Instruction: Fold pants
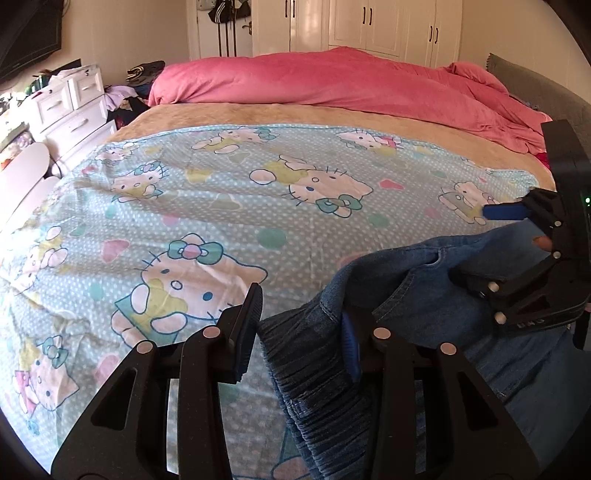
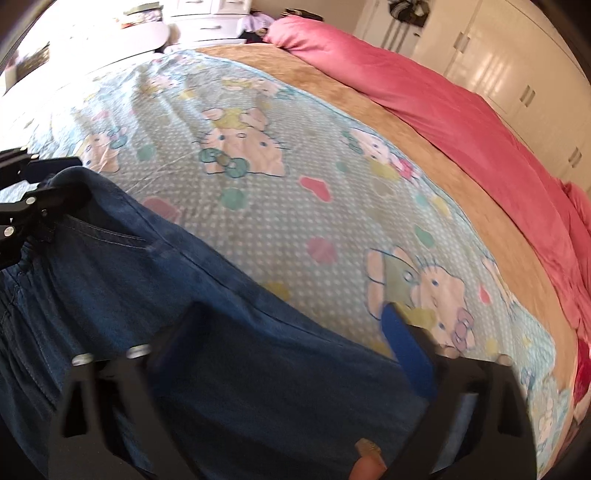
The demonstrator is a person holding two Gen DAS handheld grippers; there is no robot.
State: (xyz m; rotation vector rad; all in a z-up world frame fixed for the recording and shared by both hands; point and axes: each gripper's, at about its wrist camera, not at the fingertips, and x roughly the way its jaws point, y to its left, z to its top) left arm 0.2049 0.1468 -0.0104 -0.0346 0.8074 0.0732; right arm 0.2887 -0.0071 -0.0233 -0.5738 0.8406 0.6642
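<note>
Blue denim pants (image 1: 417, 295) with an elastic waistband hang over the near edge of the bed. My left gripper (image 1: 301, 332) is open, and the waistband (image 1: 314, 362) lies between its fingers, draped over the right finger. My right gripper (image 1: 480, 247) is open at the right, its lower finger under the denim and its blue-padded upper finger (image 1: 506, 213) above it. In the right wrist view the pants (image 2: 229, 354) lie between my right gripper's (image 2: 291, 343) spread fingers, and the left gripper (image 2: 55, 181) shows at the far left by the waistband.
The bed is covered by a light blue cartoon-cat sheet (image 1: 221, 206) over a tan blanket (image 1: 258, 114). A pink duvet (image 1: 332, 81) is bunched at the far side. White drawers (image 1: 70, 107) stand to the left, white wardrobes (image 1: 369, 26) behind.
</note>
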